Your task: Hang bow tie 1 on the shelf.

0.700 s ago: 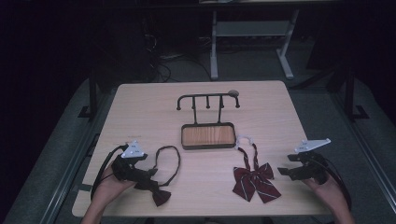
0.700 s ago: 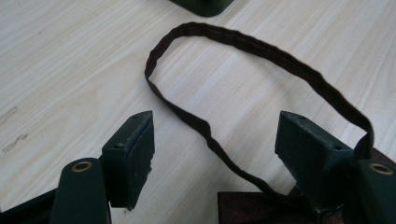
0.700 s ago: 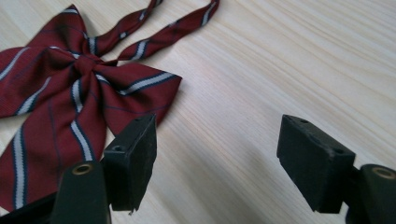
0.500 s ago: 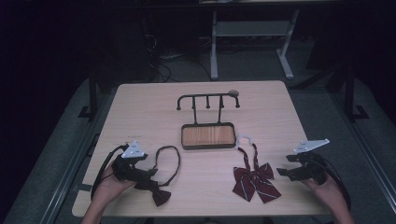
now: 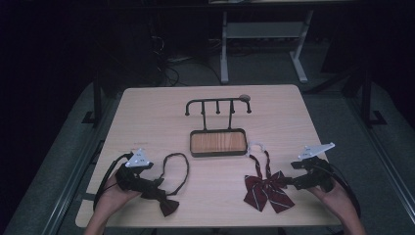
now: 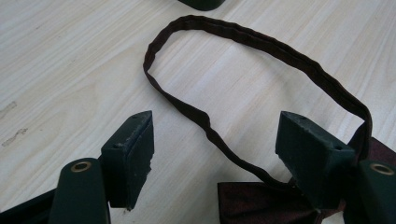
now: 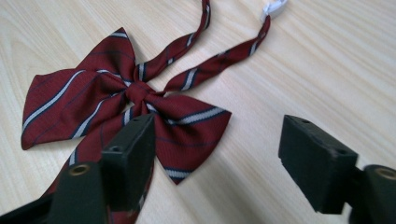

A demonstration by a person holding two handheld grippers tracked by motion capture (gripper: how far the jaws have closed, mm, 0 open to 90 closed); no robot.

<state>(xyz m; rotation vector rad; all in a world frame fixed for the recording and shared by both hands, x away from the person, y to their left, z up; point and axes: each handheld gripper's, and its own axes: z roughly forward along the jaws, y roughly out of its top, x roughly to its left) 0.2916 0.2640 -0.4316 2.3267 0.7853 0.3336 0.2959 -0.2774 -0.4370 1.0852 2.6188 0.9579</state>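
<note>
Dark bow tie with loop strap, near left table edge; left gripper wide open over strap, gripping nothing. Striped bow tie, near right; right gripper wide open just beside it, empty. Rack mid-table.

A pale wooden table is set at the centre of the frame on grey floor. A white metal frame is seen at the upper middle, with cables left of it. The surroundings are dimly lit.
</note>
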